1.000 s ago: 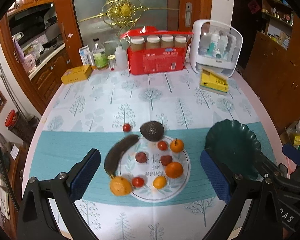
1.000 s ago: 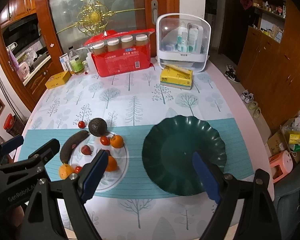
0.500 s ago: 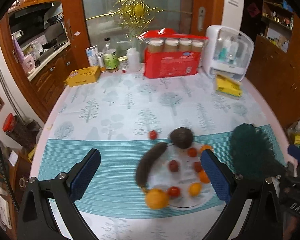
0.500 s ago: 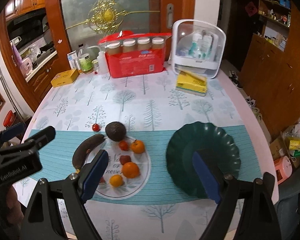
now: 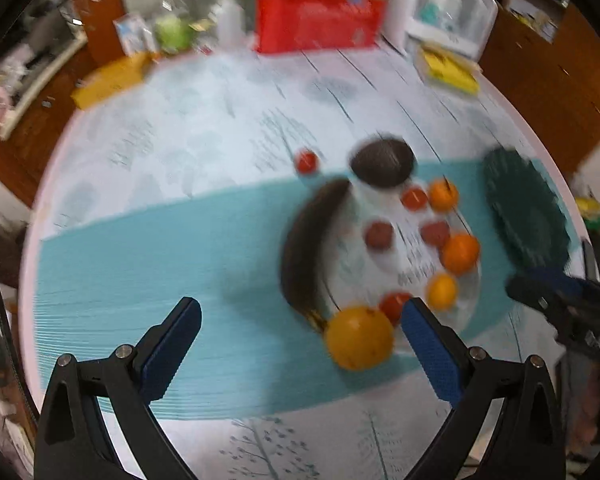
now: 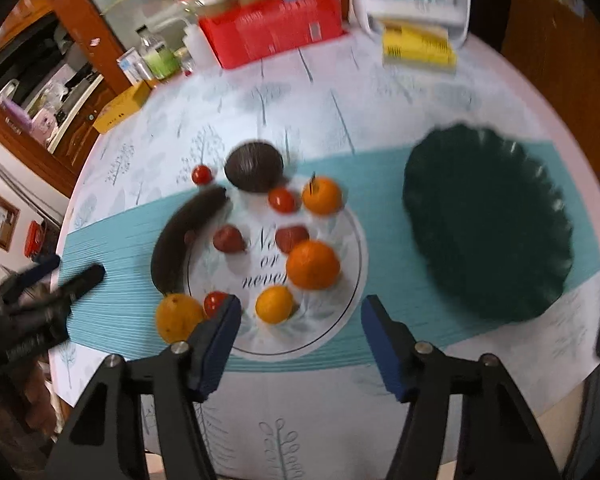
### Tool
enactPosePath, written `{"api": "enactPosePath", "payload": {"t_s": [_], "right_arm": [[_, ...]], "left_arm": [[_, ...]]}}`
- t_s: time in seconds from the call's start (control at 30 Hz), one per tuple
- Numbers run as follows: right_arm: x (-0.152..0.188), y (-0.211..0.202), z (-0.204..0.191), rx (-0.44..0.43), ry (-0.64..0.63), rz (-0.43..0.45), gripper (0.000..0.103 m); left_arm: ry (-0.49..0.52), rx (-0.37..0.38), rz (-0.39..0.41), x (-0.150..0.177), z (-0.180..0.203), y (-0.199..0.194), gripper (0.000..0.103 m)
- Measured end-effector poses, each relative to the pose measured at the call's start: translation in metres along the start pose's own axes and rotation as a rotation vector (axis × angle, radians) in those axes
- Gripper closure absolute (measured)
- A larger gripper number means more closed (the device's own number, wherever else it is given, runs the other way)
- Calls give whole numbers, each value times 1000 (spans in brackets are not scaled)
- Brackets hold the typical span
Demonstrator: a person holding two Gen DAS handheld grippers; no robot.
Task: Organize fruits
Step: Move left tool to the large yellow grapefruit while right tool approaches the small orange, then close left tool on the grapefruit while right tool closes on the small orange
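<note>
We have brought both grippers down toward the fruit since a second ago, so the white plate (image 6: 352, 240) now fills far more of each view. Our right gripper (image 6: 300, 336) is closing its jaws from full spread with nothing between them yet; it hovers over the plate's near rim, just short of the small yellow-orange citrus (image 6: 274, 304). Our left gripper (image 5: 300, 344) stands wide open and empty, with the large orange (image 5: 358, 338) near its right pad. All the fruit sits on or beside the white plate; the green scalloped plate (image 6: 488, 224) is bare, so we judge sorting has not begun
</note>
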State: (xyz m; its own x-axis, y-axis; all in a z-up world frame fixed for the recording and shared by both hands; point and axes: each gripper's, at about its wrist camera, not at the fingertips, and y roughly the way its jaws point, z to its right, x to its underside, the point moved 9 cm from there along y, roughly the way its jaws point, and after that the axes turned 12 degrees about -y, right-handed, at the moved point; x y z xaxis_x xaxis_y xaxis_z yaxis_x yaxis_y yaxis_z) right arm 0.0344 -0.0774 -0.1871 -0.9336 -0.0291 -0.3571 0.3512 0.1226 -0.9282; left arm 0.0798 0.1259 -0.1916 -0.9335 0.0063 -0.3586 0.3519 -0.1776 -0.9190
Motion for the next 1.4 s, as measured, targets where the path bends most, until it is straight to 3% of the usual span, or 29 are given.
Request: {"api": "enactPosePath", "payload": {"t_s": [0.23, 0.33, 0.43, 0.7, 0.93, 1.4], "right_arm": [[15, 37, -4, -57, 43, -39, 60], [18, 52, -8, -80, 44, -54, 67], [19, 61, -14, -103, 34, -51, 67], [9, 74, -13, -173, 56, -26, 67], [4, 80, -17, -220, 45, -25, 67], [-5, 93, -31, -268, 22, -37, 71]], "left_arm": [[46, 110, -101, 29, 23, 35, 4], [1, 153, -145, 32, 20, 46, 6], [-54, 193, -184, 32, 18, 54, 8], [-109, 257, -247, 37, 25, 71, 29], [-128, 270, -250, 35, 25, 70, 31], [-151, 207, -270, 43, 14, 76, 34]]}}
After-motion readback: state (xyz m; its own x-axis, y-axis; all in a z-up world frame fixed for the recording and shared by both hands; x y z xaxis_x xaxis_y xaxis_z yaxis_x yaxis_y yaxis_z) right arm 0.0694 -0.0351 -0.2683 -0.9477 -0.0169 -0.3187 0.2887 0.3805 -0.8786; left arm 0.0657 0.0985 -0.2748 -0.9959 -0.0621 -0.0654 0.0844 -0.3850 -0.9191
